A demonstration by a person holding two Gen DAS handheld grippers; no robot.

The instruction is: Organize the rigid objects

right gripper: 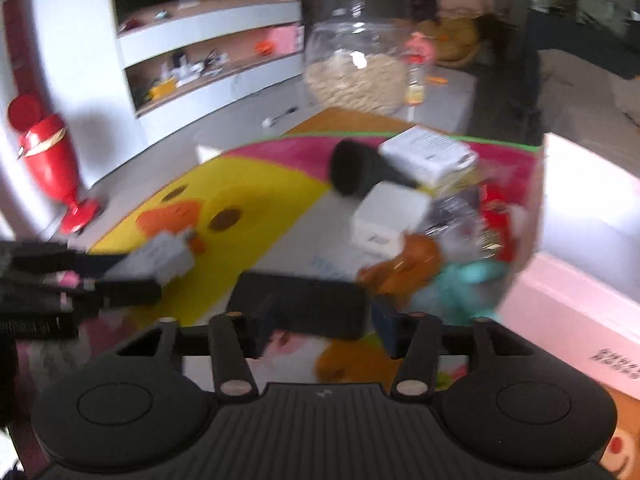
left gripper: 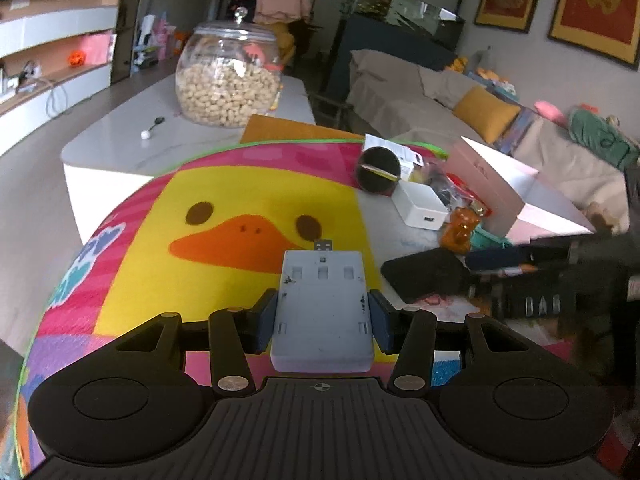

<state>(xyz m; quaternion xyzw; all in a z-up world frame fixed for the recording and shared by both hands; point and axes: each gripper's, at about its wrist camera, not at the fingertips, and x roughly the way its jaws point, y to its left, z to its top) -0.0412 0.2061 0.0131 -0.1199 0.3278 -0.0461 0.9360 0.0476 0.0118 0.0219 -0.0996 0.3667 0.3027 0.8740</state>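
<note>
The left gripper (left gripper: 322,318) is clenched on a grey USB hub (left gripper: 322,312), its blue pads pressing the two long sides of the flat body, so the hub's long axis runs straight ahead along the fingers with the little plug end pointing far, out over the duck-face play mat (left gripper: 224,216) that covers the bench. The right gripper (right gripper: 320,322) straddles a flat black case (right gripper: 304,304) that lies just in front of it on the mat, long axis crosswise to the fingers — the picture is smeared, and I cannot tell whether the pads yet press on its ends or merely stand beside them. That is the relation the next move seems to turn on: the case lies broadside between the right jaws, near edge close to the gripper body, so a squeeze would catch it by its short ends. In the left wrist view the same black case sits to the right of the held hub, with the right gripper coming in from the right edge. Beyond the case, at the far right of the mat, lies the clutter — a white charger box (left gripper: 420,208), an amber bear figure (left gripper: 460,228), a black cylinder (left gripper: 378,170) — beside an open pink box (left gripper: 500,184). The right hand is plainly the nearer one to that box; the left, with the hub, is well apart from it.
</note>
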